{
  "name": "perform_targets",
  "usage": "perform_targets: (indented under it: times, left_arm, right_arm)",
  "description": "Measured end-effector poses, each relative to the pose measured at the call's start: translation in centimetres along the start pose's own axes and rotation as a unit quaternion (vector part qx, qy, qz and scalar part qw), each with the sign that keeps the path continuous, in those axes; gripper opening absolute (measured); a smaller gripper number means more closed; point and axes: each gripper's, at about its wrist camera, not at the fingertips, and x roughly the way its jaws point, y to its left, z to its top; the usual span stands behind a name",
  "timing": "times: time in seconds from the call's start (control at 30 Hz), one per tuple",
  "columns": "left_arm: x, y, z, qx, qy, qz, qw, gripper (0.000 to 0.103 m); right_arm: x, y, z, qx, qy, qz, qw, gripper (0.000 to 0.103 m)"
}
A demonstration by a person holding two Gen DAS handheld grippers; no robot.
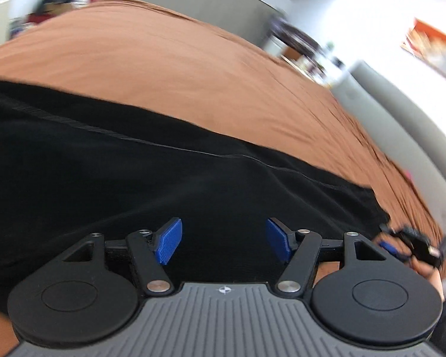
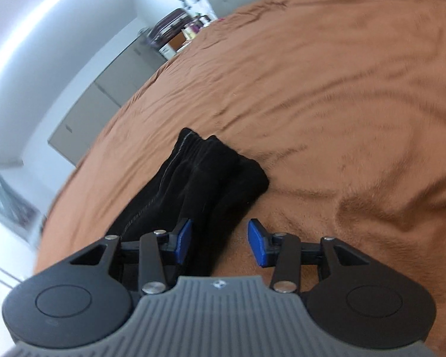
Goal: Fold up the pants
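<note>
For a clean fold, take the black pants point(image 1: 133, 178) at matching edges with both tongs, lift evenly, and lay one half squarely on the other so the seams line up.

The left gripper point(image 1: 223, 239) hangs over the middle of the cloth, jaws well apart and holding nothing; dark fabric spreads from 9 o'clock to 3 o'clock.

The right gripper point(image 2: 218, 245) stands partly open and empty. A narrow bunched end, probably the cuffs though blur makes this uncertain, runs from between its pads toward 11 o'clock.

The pants lie on the rust-brown bedspread point(image 2: 342, 89).
</note>
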Motion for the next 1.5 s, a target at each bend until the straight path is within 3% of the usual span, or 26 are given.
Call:
perform_targets:
  times: [0.17, 0.3, 0.4, 0.5, 0.57, 0.67, 0.8, 0.9, 1.0, 1.07, 1.13, 1.2, 1.27, 1.4, 1.5]
  left_arm:
    - [4.7, -4.2, 1.3, 0.013, 0.036, -0.018, 0.9991, 0.076]
    - [7.5, -6.1, 1.3, 0.016, 0.051, -0.028, 0.9982, 0.076]
    - [10.0, -7.2, 1.5, 0.023, 0.064, -0.012, 0.9976, 0.076]
    - [12.3, -7.6, 0.9, 0.042, 0.090, 0.014, 0.9949, 0.076]
    - [14.4, -8.0, 0.3, 0.075, 0.125, 0.046, 0.9883, 0.073]
    - [15.8, -9.3, -1.0, 0.132, 0.127, 0.071, 0.9805, 0.075]
    - [15.2, -9.0, -0.6, 0.112, 0.135, 0.062, 0.9825, 0.075]
    - [14.5, -7.8, -0.5, 0.089, 0.130, 0.035, 0.9869, 0.074]
    - [12.8, -6.2, 0.0, 0.027, 0.113, 0.002, 0.9933, 0.074]
    - [11.3, -5.2, 0.3, -0.014, 0.095, -0.025, 0.9951, 0.074]
    - [10.1, -4.5, 0.5, -0.027, 0.084, -0.033, 0.9956, 0.074]
    - [9.2, -3.9, 1.0, -0.033, 0.078, -0.031, 0.9959, 0.074]
    - [8.2, -3.1, 1.2, -0.049, 0.068, -0.042, 0.9956, 0.074]
    - [5.7, -1.1, 1.3, -0.094, 0.044, -0.078, 0.9915, 0.074]
    - [4.5, -0.2, 1.8, -0.113, 0.029, -0.091, 0.9890, 0.074]
  right_arm:
    - [2.4, -0.5, 0.8, 0.073, 0.012, 0.043, 0.996, 0.042]
    - [4.1, -1.2, 1.0, 0.132, 0.010, 0.052, 0.990, 0.042]
    - [4.9, -2.6, 0.9, 0.187, 0.004, 0.072, 0.980, 0.037]
    - [5.0, -2.6, 1.2, 0.179, 0.009, 0.079, 0.981, 0.027]
    - [5.1, -2.6, 1.3, 0.176, 0.012, 0.082, 0.981, 0.024]
    - [5.0, -3.1, 1.2, 0.192, 0.015, 0.082, 0.978, 0.021]
    - [4.3, -3.1, 1.5, 0.245, -0.013, 0.099, 0.964, 0.016]
    - [3.6, -0.3, 1.6, 0.177, -0.042, 0.078, 0.980, 0.015]
    - [2.2, 2.6, 1.8, 0.120, -0.072, 0.087, 0.986, 0.014]
    - [0.8, 5.7, 1.8, 0.043, -0.096, 0.097, 0.990, 0.014]
    - [-0.8, 9.4, 1.2, -0.053, -0.119, 0.116, 0.985, 0.014]
    - [-2.3, 13.5, -0.2, -0.159, -0.138, 0.140, 0.967, 0.014]
    - [-3.4, 17.2, -2.6, -0.257, -0.145, 0.162, 0.942, 0.014]
    - [-3.7, 23.3, -9.7, -0.445, -0.121, 0.172, 0.871, 0.014]
    - [-2.9, 25.5, -15.6, -0.543, -0.087, 0.176, 0.816, 0.014]
